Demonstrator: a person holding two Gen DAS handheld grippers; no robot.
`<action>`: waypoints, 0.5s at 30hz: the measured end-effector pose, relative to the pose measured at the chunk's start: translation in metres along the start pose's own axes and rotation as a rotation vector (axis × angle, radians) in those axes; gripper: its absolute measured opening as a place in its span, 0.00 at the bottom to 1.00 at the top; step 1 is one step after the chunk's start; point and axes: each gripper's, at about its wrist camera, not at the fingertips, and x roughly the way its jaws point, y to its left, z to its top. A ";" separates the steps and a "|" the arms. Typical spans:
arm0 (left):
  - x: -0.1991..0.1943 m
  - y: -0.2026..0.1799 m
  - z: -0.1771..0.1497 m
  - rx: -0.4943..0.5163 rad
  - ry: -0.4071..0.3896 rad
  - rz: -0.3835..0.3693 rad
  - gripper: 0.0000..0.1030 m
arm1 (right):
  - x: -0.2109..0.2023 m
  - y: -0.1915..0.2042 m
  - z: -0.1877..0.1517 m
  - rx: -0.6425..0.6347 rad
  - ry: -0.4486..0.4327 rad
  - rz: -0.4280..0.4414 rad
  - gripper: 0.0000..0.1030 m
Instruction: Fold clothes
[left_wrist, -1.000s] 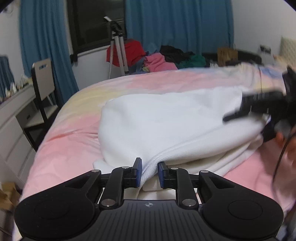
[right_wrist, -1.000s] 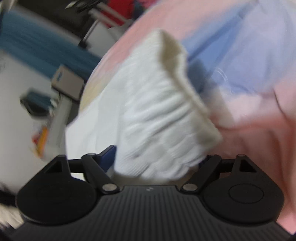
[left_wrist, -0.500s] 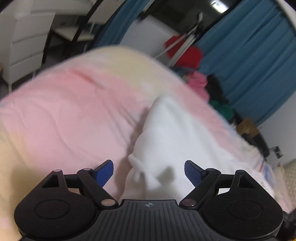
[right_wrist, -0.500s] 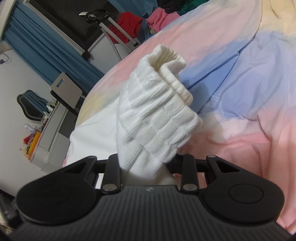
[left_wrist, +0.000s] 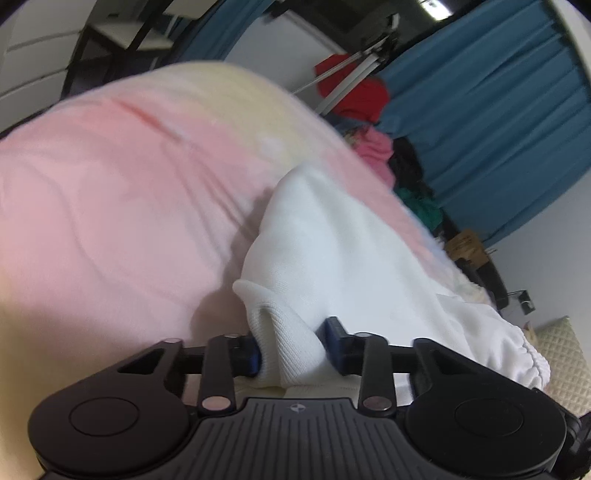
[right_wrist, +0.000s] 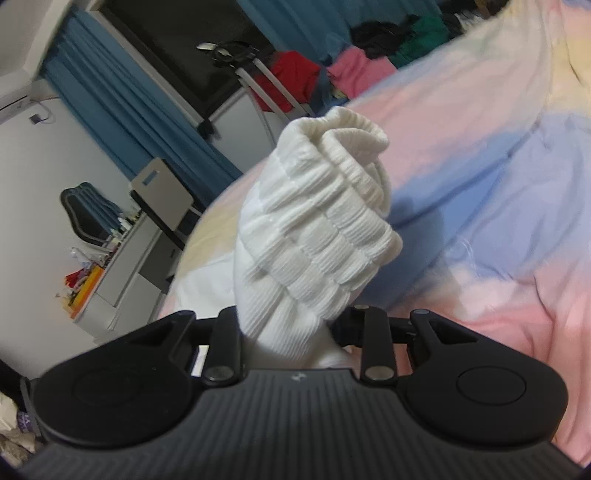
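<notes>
A white knit garment (left_wrist: 343, 251) lies on a bed with a pink, yellow and blue cover (left_wrist: 122, 199). My left gripper (left_wrist: 293, 349) is shut on a bunched edge of the garment near its lower end. My right gripper (right_wrist: 291, 332) is shut on the garment's ribbed elastic band (right_wrist: 325, 221), which stands bunched up above the jaws. The right gripper's fingertips are hidden by the fabric.
A pile of red, pink, black and green clothes (left_wrist: 373, 144) lies past the bed's far end by a tripod (right_wrist: 255, 77) and blue curtains (left_wrist: 480, 122). A desk (right_wrist: 122, 273) and chair (right_wrist: 166, 195) stand left of the bed. A cream pillow (left_wrist: 565, 365) lies at right.
My left gripper let go of the garment, swung and tilted, opened wide, and has now shut on a bunched edge. My right gripper closed on the ribbed band and holds it steadier.
</notes>
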 end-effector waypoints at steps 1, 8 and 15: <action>-0.004 -0.007 -0.002 0.012 -0.001 -0.011 0.28 | -0.003 0.004 0.003 -0.005 -0.012 0.010 0.30; -0.038 -0.061 0.018 0.028 -0.084 -0.075 0.23 | -0.029 0.021 0.047 0.023 -0.091 0.074 0.29; 0.003 -0.174 0.047 0.151 -0.083 -0.126 0.21 | -0.056 -0.002 0.135 0.044 -0.162 0.059 0.29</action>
